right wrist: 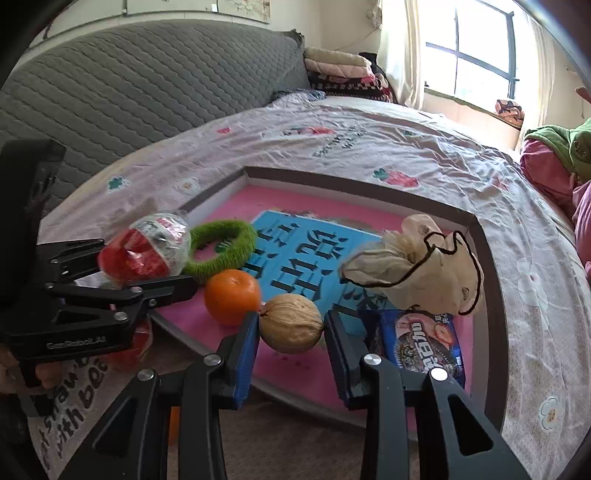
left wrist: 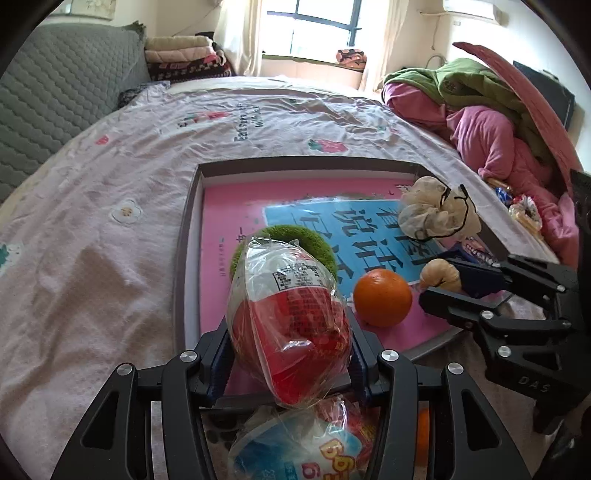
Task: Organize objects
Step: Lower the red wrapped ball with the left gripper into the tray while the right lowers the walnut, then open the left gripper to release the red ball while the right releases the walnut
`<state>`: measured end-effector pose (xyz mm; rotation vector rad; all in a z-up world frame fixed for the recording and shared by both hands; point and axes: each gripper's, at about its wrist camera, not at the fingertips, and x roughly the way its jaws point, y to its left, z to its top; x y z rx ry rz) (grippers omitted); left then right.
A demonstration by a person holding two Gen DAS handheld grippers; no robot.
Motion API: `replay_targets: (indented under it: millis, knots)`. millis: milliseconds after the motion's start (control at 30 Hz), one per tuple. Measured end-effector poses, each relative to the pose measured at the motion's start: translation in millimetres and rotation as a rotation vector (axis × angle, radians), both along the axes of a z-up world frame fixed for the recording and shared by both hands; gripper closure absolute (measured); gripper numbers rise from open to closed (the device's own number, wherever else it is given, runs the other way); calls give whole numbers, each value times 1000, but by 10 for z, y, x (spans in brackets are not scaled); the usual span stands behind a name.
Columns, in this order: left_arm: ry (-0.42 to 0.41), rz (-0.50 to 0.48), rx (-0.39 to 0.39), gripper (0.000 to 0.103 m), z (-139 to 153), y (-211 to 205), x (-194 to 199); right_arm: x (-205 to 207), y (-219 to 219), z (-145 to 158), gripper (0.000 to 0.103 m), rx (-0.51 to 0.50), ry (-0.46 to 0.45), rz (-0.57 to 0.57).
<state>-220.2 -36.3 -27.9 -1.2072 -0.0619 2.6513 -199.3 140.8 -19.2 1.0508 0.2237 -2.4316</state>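
Over bed (left wrist: 110,221) with floral sheet, window (left wrist: 317,26) at twelve o'clock, we see shallow tray (left wrist: 181,266) holding orange (left wrist: 382,297), green ring (right wrist: 221,249), cream cloth (right wrist: 424,266), cookie pack (right wrist: 424,339). Left gripper (left wrist: 290,354) clamps red wrapped snack (left wrist: 291,325); right gripper (right wrist: 291,325) pinches walnut (right wrist: 291,323), both above tray.

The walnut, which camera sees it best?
The right wrist view: the walnut sits whole and close between the right gripper's blue pads. The left wrist view shows only part of it, small and half hidden behind that gripper's fingers.
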Motion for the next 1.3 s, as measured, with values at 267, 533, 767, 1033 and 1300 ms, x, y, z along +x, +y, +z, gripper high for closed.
replay_targets:
  millis: [267, 533, 767, 1033, 1300]
  knots:
    - [10, 12, 31, 49, 73, -54, 0, -39, 36, -27, 67, -17, -28, -23]
    - [-17, 11, 32, 49, 84, -61, 2, -24, 40, -5, 66, -8, -32, -24]
    - [-38, 18, 29, 49, 73, -83, -2, -1, 40, 22, 64, 8, -21, -26]
    - [-17, 16, 37, 39, 143, -78, 46, 39, 25, 57, 64, 10, -9, -14]
    - [-11, 27, 24, 37, 164, -85, 42, 52, 6, 72, 56, 9, 5, -11]
